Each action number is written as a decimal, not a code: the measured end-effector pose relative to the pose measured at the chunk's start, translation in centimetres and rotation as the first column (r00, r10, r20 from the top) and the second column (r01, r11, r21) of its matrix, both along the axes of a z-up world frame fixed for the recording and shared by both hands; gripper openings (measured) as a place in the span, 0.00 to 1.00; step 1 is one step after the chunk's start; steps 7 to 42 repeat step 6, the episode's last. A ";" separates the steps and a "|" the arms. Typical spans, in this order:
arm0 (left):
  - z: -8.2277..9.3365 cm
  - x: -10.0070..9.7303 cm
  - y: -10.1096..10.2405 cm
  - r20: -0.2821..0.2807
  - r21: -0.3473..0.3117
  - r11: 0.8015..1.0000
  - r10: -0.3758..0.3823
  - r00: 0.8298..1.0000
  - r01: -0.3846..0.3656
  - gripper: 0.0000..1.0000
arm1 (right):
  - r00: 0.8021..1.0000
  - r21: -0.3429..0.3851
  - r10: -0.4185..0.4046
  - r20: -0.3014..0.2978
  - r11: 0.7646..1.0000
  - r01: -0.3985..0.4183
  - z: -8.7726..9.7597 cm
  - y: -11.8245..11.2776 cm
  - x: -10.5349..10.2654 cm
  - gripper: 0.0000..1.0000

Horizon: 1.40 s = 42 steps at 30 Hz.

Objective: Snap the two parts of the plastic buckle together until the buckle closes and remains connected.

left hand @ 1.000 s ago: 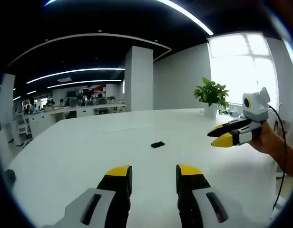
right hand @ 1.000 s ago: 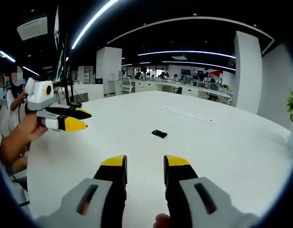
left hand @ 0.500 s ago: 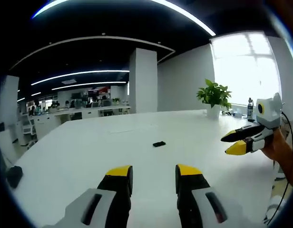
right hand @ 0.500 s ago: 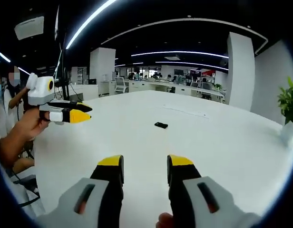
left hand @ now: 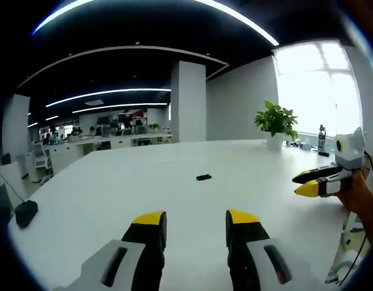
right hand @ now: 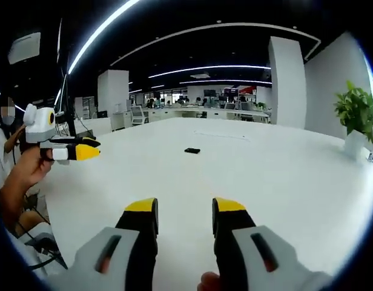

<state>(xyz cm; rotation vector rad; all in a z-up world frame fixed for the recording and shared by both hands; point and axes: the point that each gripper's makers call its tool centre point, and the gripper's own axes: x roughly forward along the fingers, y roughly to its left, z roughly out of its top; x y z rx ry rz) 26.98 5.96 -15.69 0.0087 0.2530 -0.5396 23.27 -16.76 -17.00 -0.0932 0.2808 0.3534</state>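
bright window point(left hand: 316, 85) glare, fisheye-curved edges

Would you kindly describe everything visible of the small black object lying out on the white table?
The small black object is dark, flat and roughly oblong, lying alone on the white table, far ahead of both grippers. Nothing touches it but the tabletop. It is too small to tell its parts, material, or whether it is one piece or two.

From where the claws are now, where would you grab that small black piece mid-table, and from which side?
The black piece lies flat and low on the white table, long side running across both views, too small to make out its parts. Best guess: come down from above with the left claw and close across its short width near the middle. Both claws are open and empty, far from it.
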 end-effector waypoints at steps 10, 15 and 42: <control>-0.7 0.0 0.5 -0.016 -0.010 1.000 0.020 1.000 -0.020 0.39 | 1.000 -0.003 -0.026 0.005 1.000 0.026 0.1 -0.4 -0.2 0.36; -0.7 0.0 0.5 -0.016 -0.010 1.000 0.020 1.000 -0.020 0.39 | 1.000 -0.003 -0.026 0.005 1.000 0.026 0.1 -0.4 -0.2 0.36; -0.7 0.0 0.5 -0.016 -0.010 1.000 0.020 1.000 -0.020 0.39 | 1.000 -0.003 -0.026 0.005 1.000 0.026 0.1 -0.4 -0.2 0.36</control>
